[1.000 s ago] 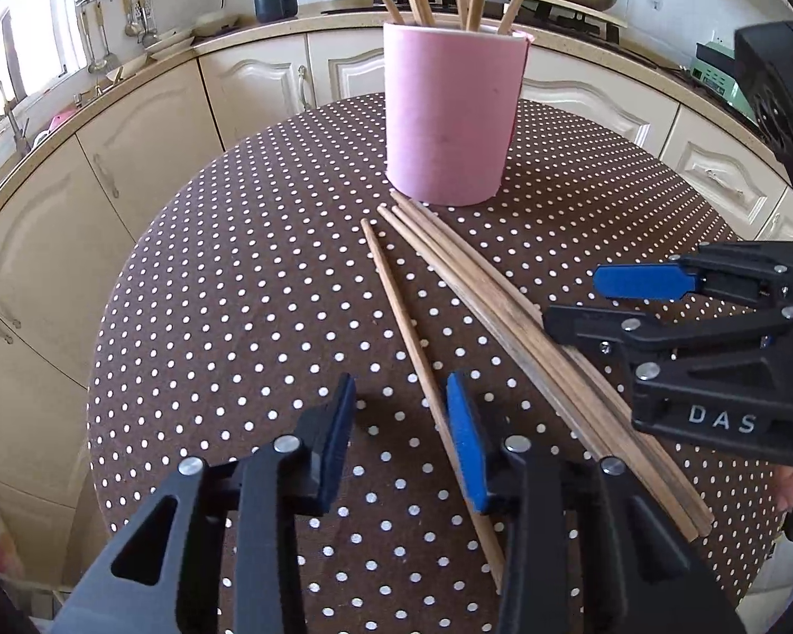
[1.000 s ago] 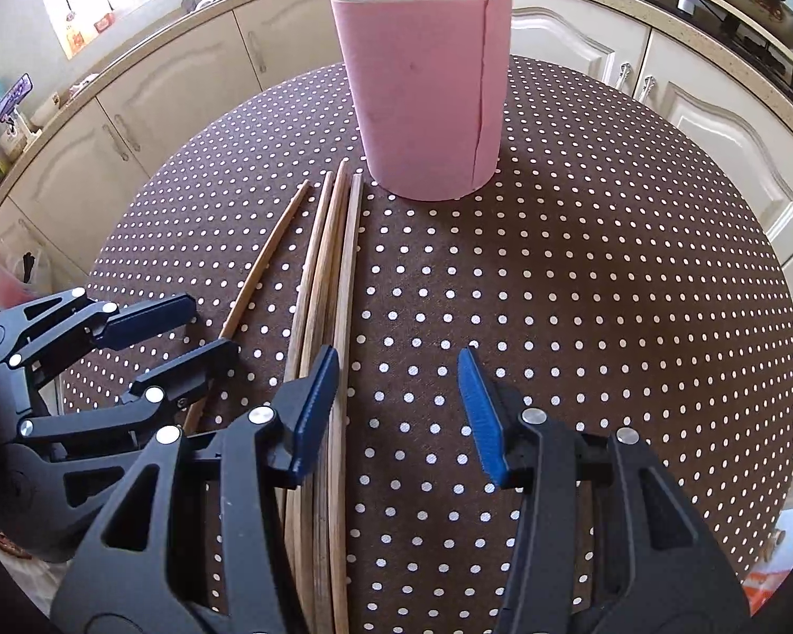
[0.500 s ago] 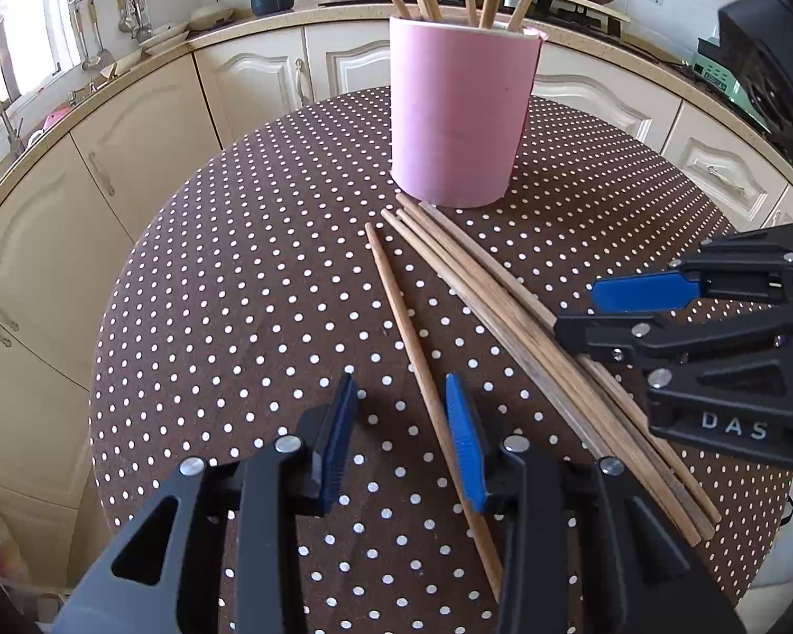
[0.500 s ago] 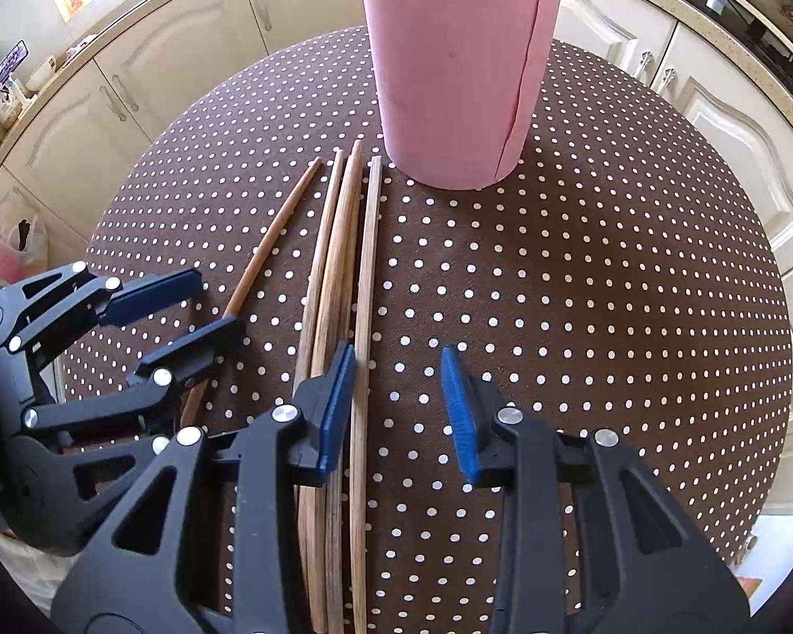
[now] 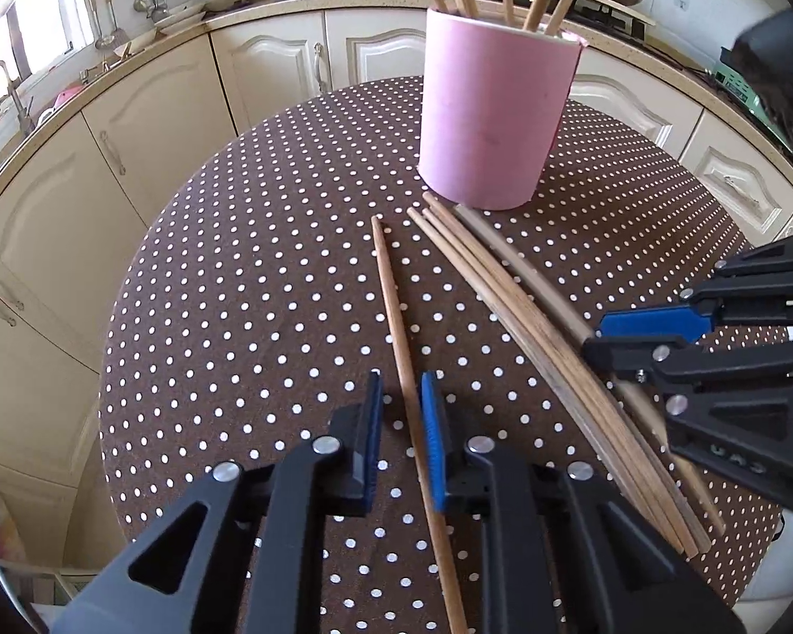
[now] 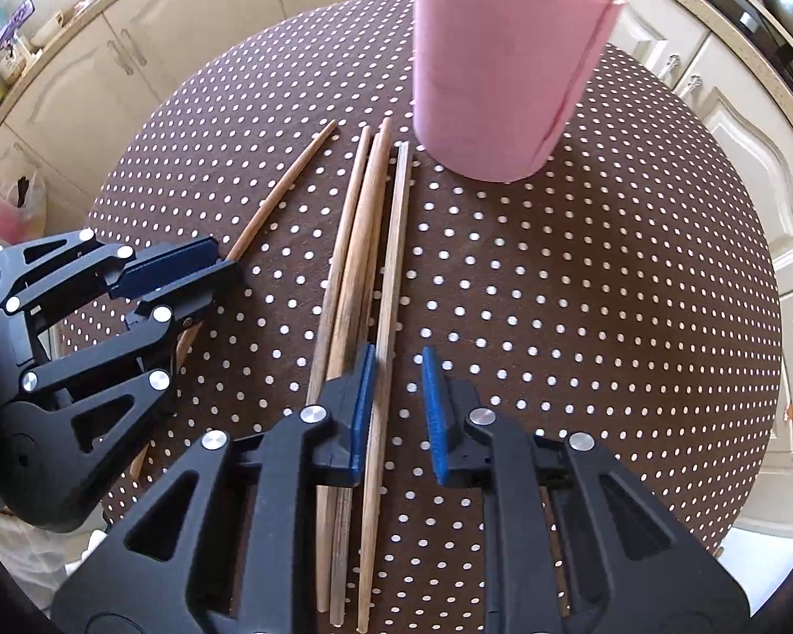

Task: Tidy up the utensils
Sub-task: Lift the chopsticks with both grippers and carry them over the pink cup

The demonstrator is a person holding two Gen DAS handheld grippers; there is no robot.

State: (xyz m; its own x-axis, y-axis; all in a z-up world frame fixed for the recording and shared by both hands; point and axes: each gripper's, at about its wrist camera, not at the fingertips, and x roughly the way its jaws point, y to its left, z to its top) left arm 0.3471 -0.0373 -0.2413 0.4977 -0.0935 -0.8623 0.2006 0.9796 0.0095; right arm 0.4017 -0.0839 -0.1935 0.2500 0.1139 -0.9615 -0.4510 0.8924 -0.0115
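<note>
Left wrist: left gripper (image 5: 400, 444) jaws closing around lone chopstick (image 5: 396, 317), pads not yet touching; right gripper (image 6: 396, 412) closing, palest chopstick (image 6: 391, 285) against its left pad.

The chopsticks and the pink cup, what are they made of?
The chopsticks look like bare wood or bamboo: tan, matt, with fine grain streaks. The pink cup seems to be a rolled sheet, perhaps foam or paper: matt, with a raised seam down its side in the right wrist view.
</note>
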